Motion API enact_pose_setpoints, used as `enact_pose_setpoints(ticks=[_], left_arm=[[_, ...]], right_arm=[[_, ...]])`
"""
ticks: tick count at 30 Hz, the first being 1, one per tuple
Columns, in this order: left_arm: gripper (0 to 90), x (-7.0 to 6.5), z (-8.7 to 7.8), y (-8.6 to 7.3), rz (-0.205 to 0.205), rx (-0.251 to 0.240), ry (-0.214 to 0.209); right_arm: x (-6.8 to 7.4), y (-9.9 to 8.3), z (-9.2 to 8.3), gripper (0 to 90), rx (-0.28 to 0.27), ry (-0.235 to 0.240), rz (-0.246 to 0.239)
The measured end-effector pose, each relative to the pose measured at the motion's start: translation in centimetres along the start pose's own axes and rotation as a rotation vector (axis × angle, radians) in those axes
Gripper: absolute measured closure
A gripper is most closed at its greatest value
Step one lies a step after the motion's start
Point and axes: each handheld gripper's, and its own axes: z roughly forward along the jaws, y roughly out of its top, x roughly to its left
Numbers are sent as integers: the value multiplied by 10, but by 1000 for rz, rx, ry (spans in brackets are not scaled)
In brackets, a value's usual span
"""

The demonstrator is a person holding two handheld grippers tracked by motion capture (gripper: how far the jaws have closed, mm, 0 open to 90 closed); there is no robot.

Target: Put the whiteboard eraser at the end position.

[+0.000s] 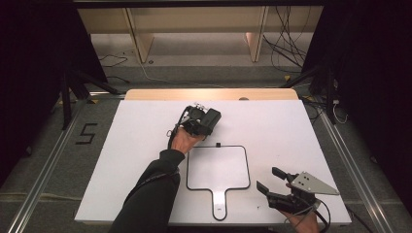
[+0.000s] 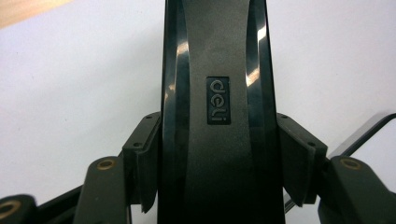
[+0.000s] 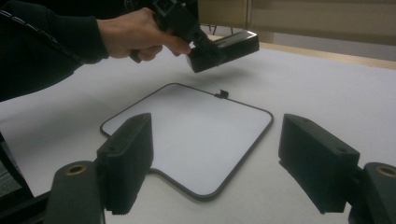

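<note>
My left gripper (image 1: pixel 204 120) is shut on a black block with a "deli" label (image 2: pixel 218 102), its pads (image 2: pixel 149 137) pressing the block's two sides. In the right gripper view the block (image 3: pixel 229 46) hangs tilted a little above the white table, just past the far edge of a small white board with a dark rim and a handle (image 3: pixel 187 121). That board (image 1: pixel 217 167) lies flat in the middle of the table. My right gripper (image 1: pixel 267 177) rests low at the board's right, open, with nothing between its jaws (image 3: pixel 215 140).
The white tabletop (image 1: pixel 291 131) ends in a wooden strip (image 1: pixel 209 93) at the far side. A small black clip (image 1: pixel 218 144) sits on the board's far rim. Beyond the table are wooden shelf legs (image 1: pixel 141 46) and loose cables (image 1: pixel 286 43) on the floor.
</note>
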Motion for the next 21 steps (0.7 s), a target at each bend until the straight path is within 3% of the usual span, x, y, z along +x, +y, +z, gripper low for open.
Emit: enact_pose_setpoints(ticks=[5, 21], left_arm=[[400, 1, 6, 0, -18, 8, 5], [398, 1, 20, -3, -10, 49, 27]], right_arm=[[0, 0, 0, 272, -2, 1, 0], [1, 0, 0, 272, -3, 3, -1]])
